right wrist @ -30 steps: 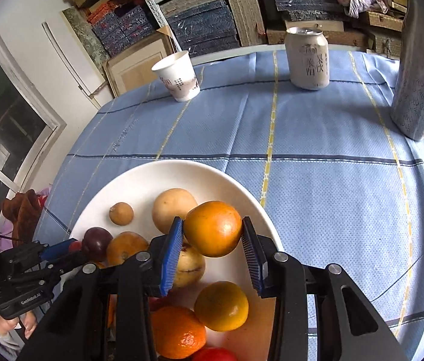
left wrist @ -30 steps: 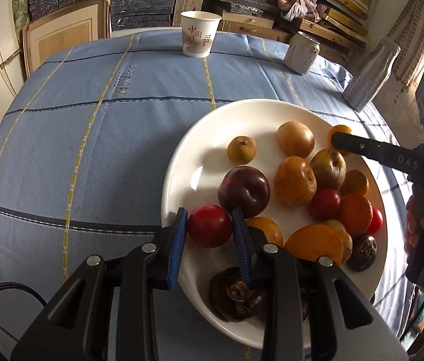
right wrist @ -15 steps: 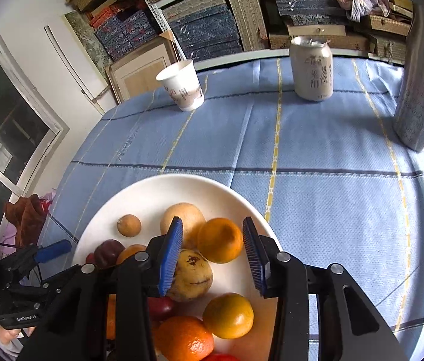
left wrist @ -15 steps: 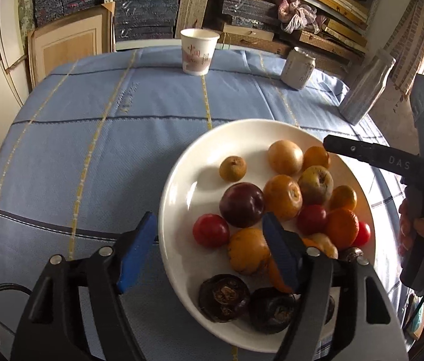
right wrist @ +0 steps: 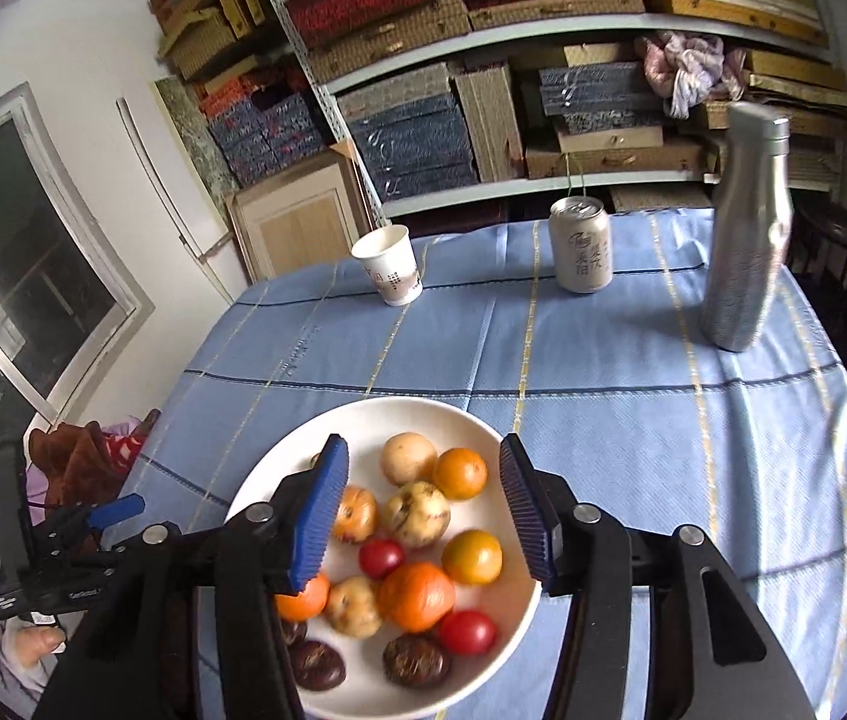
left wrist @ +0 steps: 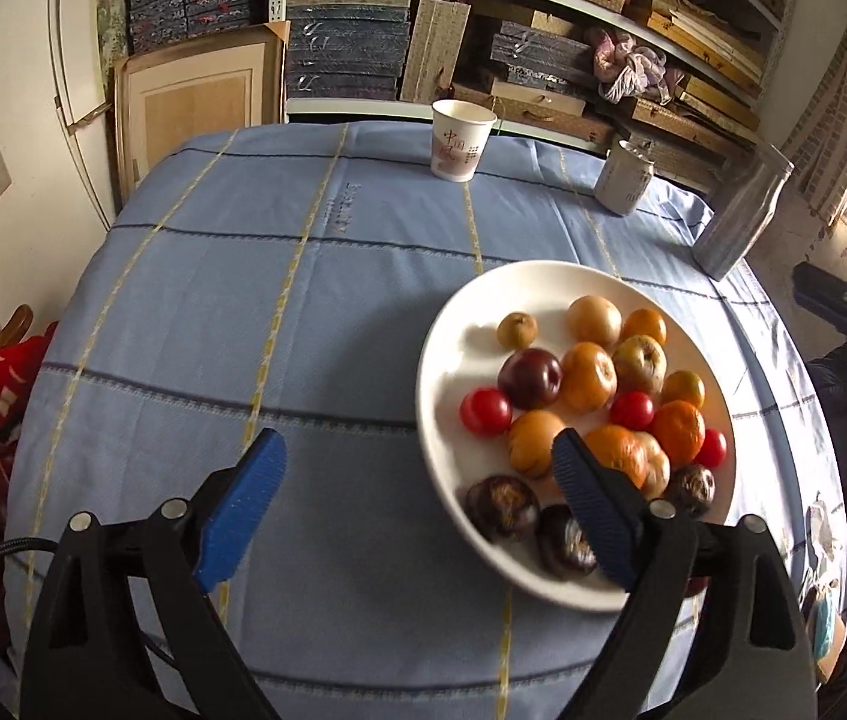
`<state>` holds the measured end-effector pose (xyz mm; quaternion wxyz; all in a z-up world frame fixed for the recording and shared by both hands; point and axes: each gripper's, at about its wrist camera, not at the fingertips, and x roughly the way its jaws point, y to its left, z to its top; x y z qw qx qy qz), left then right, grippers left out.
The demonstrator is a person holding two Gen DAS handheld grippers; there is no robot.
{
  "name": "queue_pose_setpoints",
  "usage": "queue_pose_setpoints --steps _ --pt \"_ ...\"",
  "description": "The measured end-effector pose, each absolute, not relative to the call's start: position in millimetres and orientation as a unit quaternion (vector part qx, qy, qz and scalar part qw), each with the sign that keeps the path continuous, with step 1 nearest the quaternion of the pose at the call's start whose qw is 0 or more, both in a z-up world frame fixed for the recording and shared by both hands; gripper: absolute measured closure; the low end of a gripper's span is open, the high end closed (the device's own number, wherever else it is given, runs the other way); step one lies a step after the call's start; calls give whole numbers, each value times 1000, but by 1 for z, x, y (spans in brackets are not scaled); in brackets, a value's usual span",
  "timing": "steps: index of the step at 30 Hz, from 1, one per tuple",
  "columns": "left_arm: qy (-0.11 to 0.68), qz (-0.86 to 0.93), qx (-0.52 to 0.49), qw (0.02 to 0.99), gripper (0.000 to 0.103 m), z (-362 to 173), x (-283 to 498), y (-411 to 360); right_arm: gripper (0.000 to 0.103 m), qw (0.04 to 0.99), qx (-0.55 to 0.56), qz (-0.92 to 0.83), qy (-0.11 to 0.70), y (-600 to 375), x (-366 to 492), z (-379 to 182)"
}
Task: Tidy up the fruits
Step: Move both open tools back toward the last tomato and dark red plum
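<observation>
While both grippers hang above the tabletop (left wrist: 327, 312) with nothing between their fingers, the fruits (left wrist: 588, 367) lie heaped on a wide white plate (left wrist: 444, 360) set on the blue checked cloth. The pile mixes round orange fruits, yellowish-brown ones with speckled skin, small glossy red tomatoes, one dark purple plum (left wrist: 530, 369) and a few wrinkled dark brown fruits (left wrist: 501, 507) along the plate's near rim. Most sit touching one another towards the plate's right half; a small tan one (left wrist: 517, 330) lies a little apart near the far side. On the left gripper (left wrist: 417, 483) the blue fingers are opening wide, one over the cloth, one over the plate's edge. On the right gripper (right wrist: 420, 513) the fingers are opening too, framing the fruits from above without touching them. A paper cup (right wrist: 390, 273), a can (right wrist: 580, 246) and a silver bottle (right wrist: 744, 240) stand at the far side.
</observation>
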<state>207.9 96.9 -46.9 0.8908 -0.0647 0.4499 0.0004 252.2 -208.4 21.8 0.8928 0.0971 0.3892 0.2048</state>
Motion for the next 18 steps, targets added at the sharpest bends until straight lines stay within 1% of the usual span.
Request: queue_pose_setpoints --steps 3,8,18 --pt "454 2 -62 889 11 -48 190 99 46 894 101 200 387 -213 232 26" --pt "467 -6 -56 883 11 -55 163 96 46 891 105 192 397 -218 198 21" --pt "505 -46 -32 861 10 -86 119 62 46 865 92 186 456 -213 135 -27"
